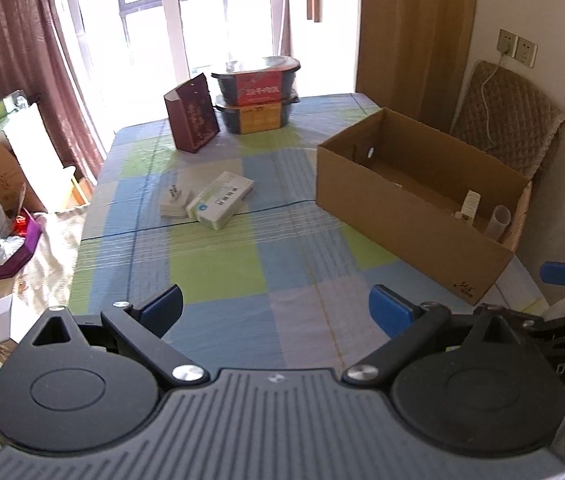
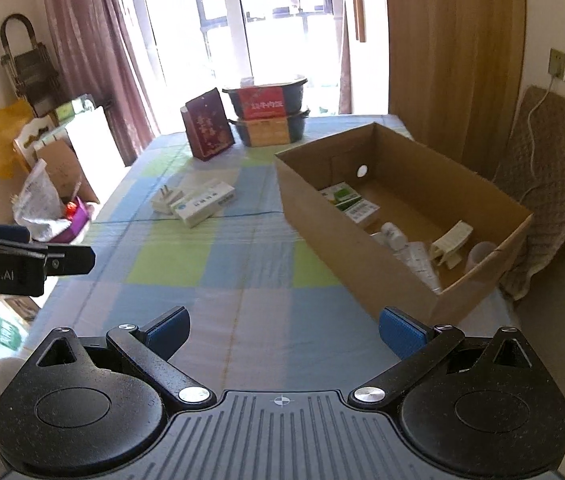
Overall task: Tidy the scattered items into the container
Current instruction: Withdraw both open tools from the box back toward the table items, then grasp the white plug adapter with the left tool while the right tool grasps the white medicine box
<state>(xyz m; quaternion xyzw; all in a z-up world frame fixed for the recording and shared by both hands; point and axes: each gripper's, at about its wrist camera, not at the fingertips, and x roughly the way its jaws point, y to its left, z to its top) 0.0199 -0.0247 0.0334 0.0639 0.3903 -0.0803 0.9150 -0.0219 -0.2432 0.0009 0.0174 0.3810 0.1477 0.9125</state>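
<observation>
A checked blue-and-green tablecloth (image 1: 218, 264) fills mid-frame. Centre-left lie a white plug adapter (image 1: 175, 201) and a white-green flat medicine box (image 1: 220, 199), touching. The open brown cardboard box (image 2: 362, 248) sits right. Left gripper (image 1: 275, 308) and right gripper (image 2: 284, 326) are spread, empty. Best approach: pinch the medicine box across its narrow sides, clear of the adapter.

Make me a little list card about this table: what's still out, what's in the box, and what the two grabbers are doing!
Still out: white medicine box touching a white plug adapter
Container: open cardboard box on the checked tablecloth
Already inside: small packets, a white bottle, a cream clip
Left gripper: open, empty
Right gripper: open, empty
</observation>
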